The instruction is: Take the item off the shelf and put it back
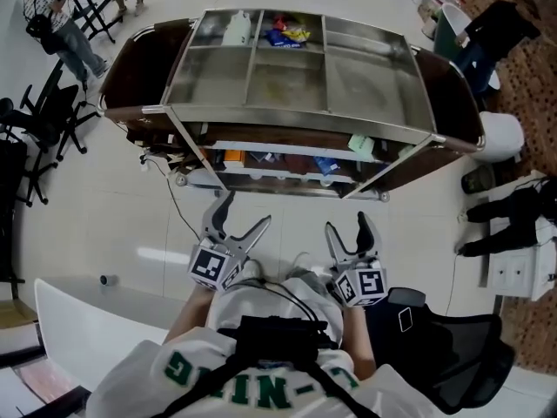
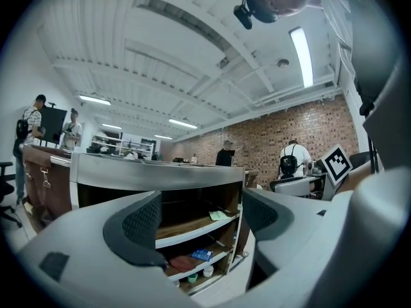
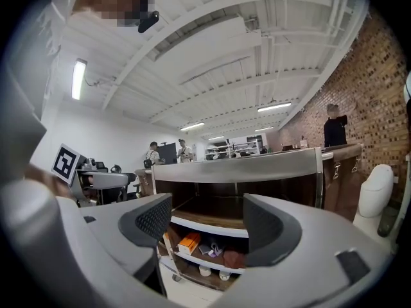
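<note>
- Hovering above the floor (image 1: 130, 225) just short of the shelf unit (image 1: 296, 68), the left claw (image 1: 246, 209) has its jaws spread wide, and nothing sits between them.
- The right claw (image 1: 347, 222) is beside it, jaws also wide and empty, and it points at the same unit.
- The items lie on the shelves ahead, well apart from both claws. An orange box (image 1: 233, 157) is on the left of a lower shelf, a blue packet (image 1: 325, 165) is further right, and a pale green sheet (image 1: 361, 144) is at the right end of the shelf above.
- In the right gripper view the orange box (image 3: 188, 242) shows in the gap between the jaws. In the left gripper view the blue packet (image 2: 201, 254) and the green sheet (image 2: 218, 215) show there.
- The unit has dark wooden sides and a steel top split into compartments. A white bottle (image 1: 237, 29) and coloured packets (image 1: 287, 33) lie in the far ones.
- Around it are a pale tiled floor, black office chairs (image 1: 39, 120) on the left and a brick wall (image 2: 270, 140) with people standing near it.
- The steel top hides most of the shelves in the head view.
- The small things on the lowest shelf are too small to identify.
- Which item the task means cannot be told.
</note>
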